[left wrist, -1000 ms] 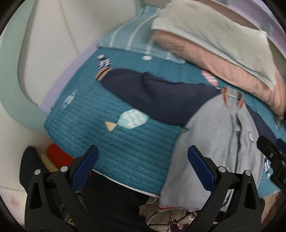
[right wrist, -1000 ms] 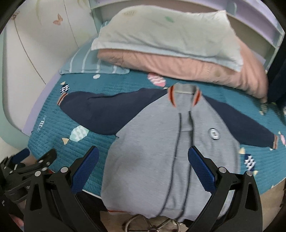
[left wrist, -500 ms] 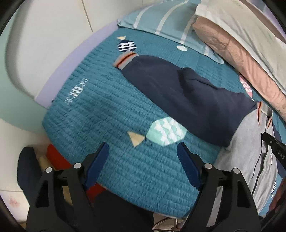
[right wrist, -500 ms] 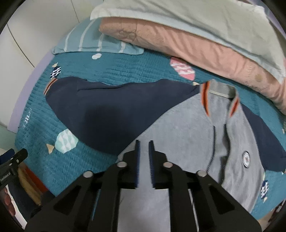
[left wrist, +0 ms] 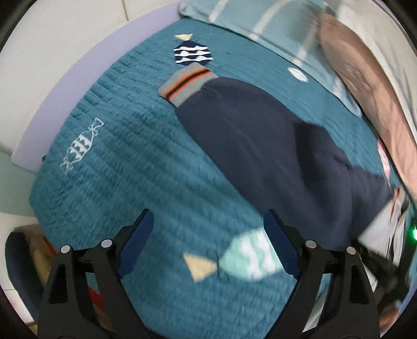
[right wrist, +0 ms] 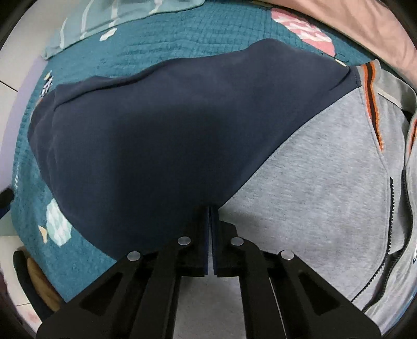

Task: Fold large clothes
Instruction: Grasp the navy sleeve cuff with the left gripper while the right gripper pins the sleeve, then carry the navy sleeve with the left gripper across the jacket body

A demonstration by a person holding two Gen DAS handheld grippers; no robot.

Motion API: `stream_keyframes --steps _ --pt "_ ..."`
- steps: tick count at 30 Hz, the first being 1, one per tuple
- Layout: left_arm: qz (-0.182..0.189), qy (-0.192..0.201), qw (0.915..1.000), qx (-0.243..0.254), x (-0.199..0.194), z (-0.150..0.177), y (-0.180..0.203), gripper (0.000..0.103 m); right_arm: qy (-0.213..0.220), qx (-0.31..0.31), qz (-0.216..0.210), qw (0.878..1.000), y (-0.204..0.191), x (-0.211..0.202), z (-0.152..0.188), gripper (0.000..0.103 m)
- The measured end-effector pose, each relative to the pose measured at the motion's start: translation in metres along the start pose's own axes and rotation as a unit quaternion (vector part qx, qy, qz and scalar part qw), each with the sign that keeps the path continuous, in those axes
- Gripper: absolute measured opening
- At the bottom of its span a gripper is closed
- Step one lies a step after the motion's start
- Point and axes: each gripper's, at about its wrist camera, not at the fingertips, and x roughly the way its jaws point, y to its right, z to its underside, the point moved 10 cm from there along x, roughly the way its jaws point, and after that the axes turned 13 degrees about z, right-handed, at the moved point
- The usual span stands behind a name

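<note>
A jacket with a grey body [right wrist: 325,195] and navy sleeves lies spread flat on a teal quilt [left wrist: 117,156]. In the left wrist view its left sleeve [left wrist: 260,135] runs up to a grey cuff with orange stripes [left wrist: 187,83]. My left gripper [left wrist: 208,216] hovers over bare quilt just short of that sleeve. Its jaws are opening and nothing is between them. My right gripper [right wrist: 209,208] is shut, its tips at the seam where the navy sleeve [right wrist: 169,130] meets the grey body. No cloth shows between its pads.
A striped pale-blue pillow [left wrist: 260,23] and a pink blanket [left wrist: 365,78] are stacked at the bed's head. A white wall runs along the left side. The bed's near edge drops to a tiled floor [right wrist: 208,300]. The jacket's zip [right wrist: 393,208] is partly undone.
Both grippers came down close to the bed. The left one swung left, off the jacket body towards the sleeve. The right one went from wide open to shut and dropped to the armpit seam.
</note>
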Motion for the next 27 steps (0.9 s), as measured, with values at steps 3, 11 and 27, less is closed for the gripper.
stream_keyframes --steps 3,11,27 --pt "0.005 0.003 0.9997 -0.023 0.013 -0.024 -0.011 0.09 -0.006 -0.001 -0.008 1.0 0.001 0.001 -0.001 0.001" --pt "0.022 0.011 0.9964 -0.082 0.05 -0.086 -0.033 0.09 -0.024 0.001 -0.022 0.999 0.002 0.003 -0.006 0.0" --pt "0.025 0.079 0.996 -0.032 0.064 -0.119 -0.026 0.037 0.021 -0.017 -0.119 0.993 -0.08 -0.017 -0.062 0.003"
